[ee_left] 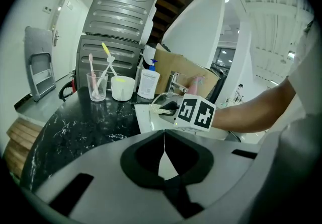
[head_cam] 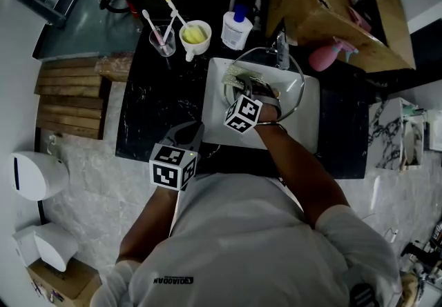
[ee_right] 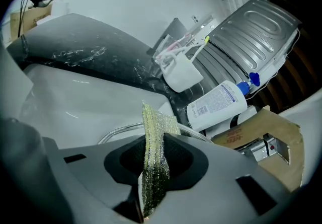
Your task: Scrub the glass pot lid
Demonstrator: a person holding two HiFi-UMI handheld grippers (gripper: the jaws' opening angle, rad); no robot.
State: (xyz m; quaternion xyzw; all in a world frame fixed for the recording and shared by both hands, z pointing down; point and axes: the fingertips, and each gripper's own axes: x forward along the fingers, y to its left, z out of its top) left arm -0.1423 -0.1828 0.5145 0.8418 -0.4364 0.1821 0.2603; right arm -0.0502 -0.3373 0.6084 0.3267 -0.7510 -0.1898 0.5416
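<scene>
Main risk as I see it: nothing steadies the glass lid [head_cam: 298,92]. It sits loose in the white sink [head_cam: 217,119], under the tap [head_cam: 282,54], w/ only one claw working at it. Push hard w/ the pad and the lid prob. slides or spins in the basin, and maybe knocks the tap or the sink wall. It's glass, so a chip is possible. 2nd worry: the scrub pad [ee_right: 156,127] is pinched on edge, just a thin fold, so a sideways drag could pull it out of the grip.

Right claw [ee_right: 153,155]: jaws clamped tight on the pad, which stands up between them. The pad's far end is right at the lid rim, but I can't confirm contact.

Left claw [ee_left: 163,140]: jaws fully together, nothing between them. It hovers over the black counter [head_cam: 159,112] just beside the sink, apart from the lid, so no help w/ bracing.
</scene>
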